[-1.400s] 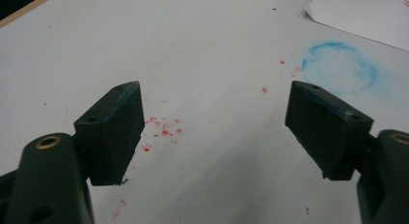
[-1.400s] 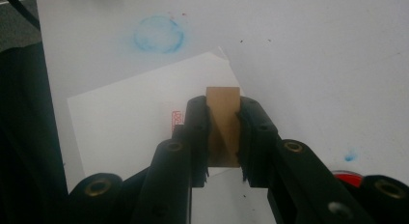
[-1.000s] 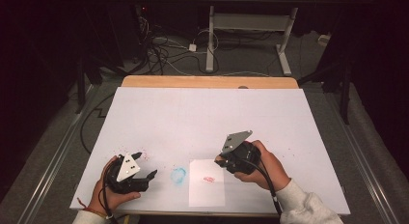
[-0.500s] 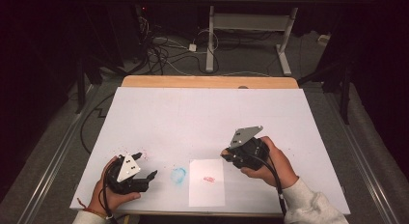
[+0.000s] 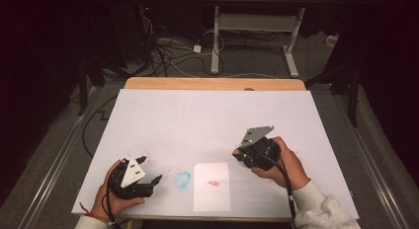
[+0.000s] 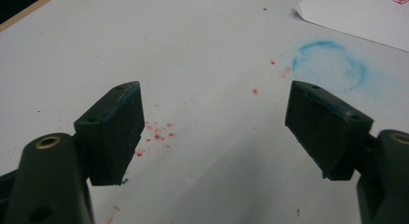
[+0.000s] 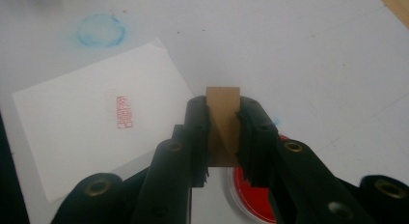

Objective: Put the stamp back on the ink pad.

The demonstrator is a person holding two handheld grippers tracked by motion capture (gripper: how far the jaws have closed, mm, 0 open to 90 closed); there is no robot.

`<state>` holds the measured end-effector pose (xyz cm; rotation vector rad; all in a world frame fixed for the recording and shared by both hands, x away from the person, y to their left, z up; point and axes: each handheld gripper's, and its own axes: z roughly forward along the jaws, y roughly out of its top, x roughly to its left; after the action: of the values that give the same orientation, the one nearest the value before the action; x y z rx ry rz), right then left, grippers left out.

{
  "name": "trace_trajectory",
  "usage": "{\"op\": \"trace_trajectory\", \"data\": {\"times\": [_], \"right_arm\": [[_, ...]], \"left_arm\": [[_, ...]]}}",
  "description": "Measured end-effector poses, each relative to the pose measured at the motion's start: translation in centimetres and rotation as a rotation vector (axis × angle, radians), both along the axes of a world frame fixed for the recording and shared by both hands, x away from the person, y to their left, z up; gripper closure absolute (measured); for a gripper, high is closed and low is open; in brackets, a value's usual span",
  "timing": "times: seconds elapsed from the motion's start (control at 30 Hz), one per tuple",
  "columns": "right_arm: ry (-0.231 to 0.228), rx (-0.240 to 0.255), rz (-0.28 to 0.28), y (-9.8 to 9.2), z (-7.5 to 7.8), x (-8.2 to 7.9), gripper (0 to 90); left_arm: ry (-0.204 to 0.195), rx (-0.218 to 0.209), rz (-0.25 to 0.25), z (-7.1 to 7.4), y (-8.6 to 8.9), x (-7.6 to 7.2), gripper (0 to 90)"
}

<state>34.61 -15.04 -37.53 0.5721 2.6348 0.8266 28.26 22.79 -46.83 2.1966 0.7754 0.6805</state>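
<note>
A white sheet of paper [image 5: 211, 197] [image 7: 72, 137] lies near the table's front edge and carries a red stamp print [image 5: 214, 183] [image 7: 124, 112]. My right gripper [image 5: 238, 156] [image 7: 223, 130] hovers just right of the sheet, shut on a small brown wooden stamp [image 7: 223, 108]. Under its jaws sits a round red ink pad [image 7: 251, 197]. My left gripper [image 5: 150, 170] [image 6: 217, 122] rests at the front left, open with nothing between its fingers. A blue ring stain [image 5: 183, 179] [image 6: 330, 64] [image 7: 100, 30] marks the table between that gripper and the sheet.
A white cover [image 5: 207, 115] spans the table, with a wooden strip [image 5: 212, 83] showing along its far edge. Red ink specks [image 6: 156, 134] dot the surface near the left gripper. Cables and a desk frame [image 5: 217, 41] lie on the dark floor beyond.
My right gripper has drifted a little to the right, away from the paper, still holding the stamp. The left gripper has stayed put.
</note>
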Motion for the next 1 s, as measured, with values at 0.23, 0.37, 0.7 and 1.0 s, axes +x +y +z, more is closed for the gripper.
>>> {"op": "trace_trajectory", "data": {"times": [0.23, 0.37, 0.7, 1.0], "right_arm": [[-0.011, -0.048, -0.056, -0.9, 0.3, 1.3, 76.1], [0.012, -0.072, -0.08, -1.1, -0.1, 1.9, 76.0], [0.059, -0.082, -0.145, -1.9, -2.7, 3.7, 75.9], [0.097, -0.106, -0.178, -2.3, -4.3, 4.5, 75.9]], "left_arm": [[0.011, -0.002, 0.003, 0.0, 0.0, -0.2, 21.1], [0.011, -0.002, 0.002, 0.0, -0.1, -0.2, 21.1], [0.005, 0.007, -0.003, 0.0, -0.1, -0.1, 21.1], [0.019, 0.006, 0.0, -0.1, -0.1, -0.1, 21.1]]}}
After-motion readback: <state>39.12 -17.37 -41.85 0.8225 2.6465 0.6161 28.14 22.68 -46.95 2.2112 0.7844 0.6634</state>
